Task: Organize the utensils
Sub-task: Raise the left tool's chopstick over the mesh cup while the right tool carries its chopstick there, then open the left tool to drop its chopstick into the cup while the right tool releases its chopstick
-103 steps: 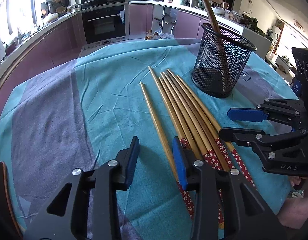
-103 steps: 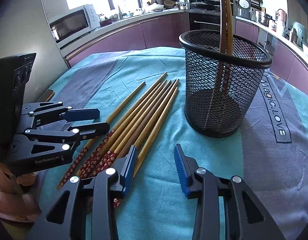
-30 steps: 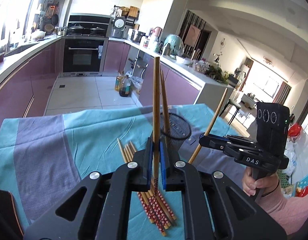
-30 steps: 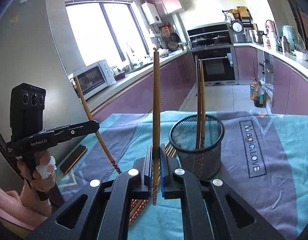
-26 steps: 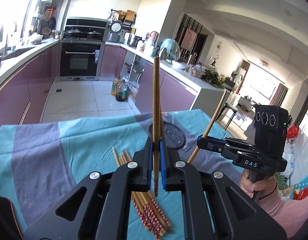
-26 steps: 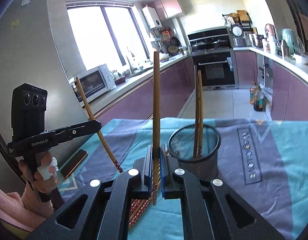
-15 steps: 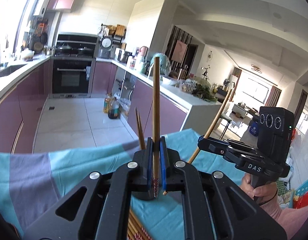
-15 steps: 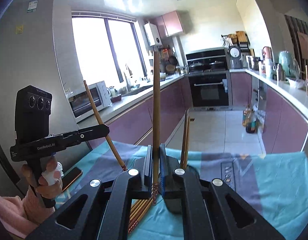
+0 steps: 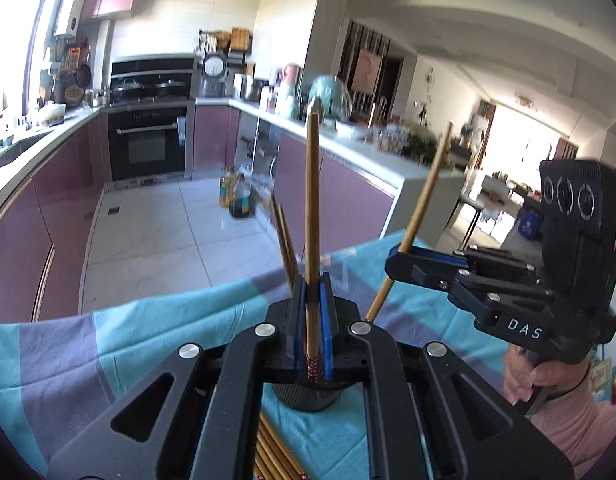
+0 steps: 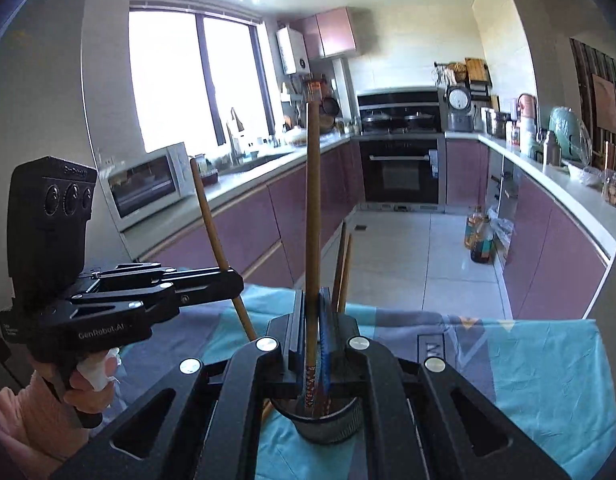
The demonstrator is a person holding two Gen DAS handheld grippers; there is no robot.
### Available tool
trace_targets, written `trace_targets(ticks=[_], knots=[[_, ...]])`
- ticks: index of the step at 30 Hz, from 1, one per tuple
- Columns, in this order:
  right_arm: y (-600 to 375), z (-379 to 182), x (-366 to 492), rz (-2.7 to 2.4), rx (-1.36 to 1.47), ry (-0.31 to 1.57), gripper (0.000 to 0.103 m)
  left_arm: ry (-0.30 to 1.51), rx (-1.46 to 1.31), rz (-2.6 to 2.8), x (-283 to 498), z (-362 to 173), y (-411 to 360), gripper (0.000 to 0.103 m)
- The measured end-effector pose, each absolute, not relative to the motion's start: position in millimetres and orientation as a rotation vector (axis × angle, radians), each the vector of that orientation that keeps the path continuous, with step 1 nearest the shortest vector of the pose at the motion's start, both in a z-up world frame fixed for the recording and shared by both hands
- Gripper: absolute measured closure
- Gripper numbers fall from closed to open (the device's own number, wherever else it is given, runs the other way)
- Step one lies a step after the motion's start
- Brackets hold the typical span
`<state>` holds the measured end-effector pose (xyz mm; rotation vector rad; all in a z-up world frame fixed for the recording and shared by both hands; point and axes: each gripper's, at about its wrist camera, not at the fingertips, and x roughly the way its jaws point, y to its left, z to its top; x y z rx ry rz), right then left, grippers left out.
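In the left wrist view my left gripper (image 9: 312, 292) is shut on a wooden chopstick (image 9: 311, 208) that stands upright, its red patterned end low between the blue pads. Just below the jaws sits the black mesh holder (image 9: 308, 398), with two chopsticks (image 9: 284, 236) leaning in it. My right gripper (image 9: 400, 258) hangs close to the right, shut on a second, tilted chopstick (image 9: 424, 208). In the right wrist view that right gripper (image 10: 312, 304) grips its chopstick (image 10: 312, 208) above the holder (image 10: 328, 426), and the left gripper (image 10: 231, 280) holds its own chopstick (image 10: 211, 220).
Several loose chopsticks (image 9: 271, 456) lie on the teal and purple tablecloth (image 9: 147, 328) in front of the holder. A person's hand (image 9: 524, 376) grips the right handle. Beyond the table's far edge are the tiled floor, purple cabinets and an oven (image 10: 402, 172).
Both grippers, open over the loose chopsticks at first, each closed on one and lifted it. In the last second both rose and moved over the holder, which now sits under the jaws.
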<state>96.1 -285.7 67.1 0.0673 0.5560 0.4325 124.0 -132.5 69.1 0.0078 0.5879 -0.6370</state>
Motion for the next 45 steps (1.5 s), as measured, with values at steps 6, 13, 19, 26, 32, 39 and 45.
trace_targets(ticks=[6,13,19,26,32,39,45], knots=[[-278.4,47.0,110.6,0.432,0.040,0.662,0.097,0.695,0.044,-0.645,138.8,33.1,-141.5,0.096],[-271.7,26.0,124.8,0.425,0.029,0.743,0.097,0.740,0.031,-0.639,162.7,12.4,-143.1,0.095],[-274.1,20.9,134.6,0.410,0.058,0.752,0.097,0.762,0.022,-0.624,179.9,4.1,-148.8,0.095],[-277.8,15.4,133.4,0.398,0.092,0.748,0.093,0.777,-0.007,-0.605,189.2,-5.3,-142.4,0.092],[-277.9,21.9,116.1,0.421,0.097,0.696,0.081,0.697,-0.022,-0.533,167.8,0.7,-121.7,0.071],[-267.6,30.4,78.6,0.495,0.081,0.634,0.070,0.594,-0.021,-0.430,132.1,8.3,-88.3,0.059],[-244.5,9.8,54.2,0.547,0.066,0.678,0.065,0.583,-0.035,-0.360,107.1,-1.8,-54.9,0.048]])
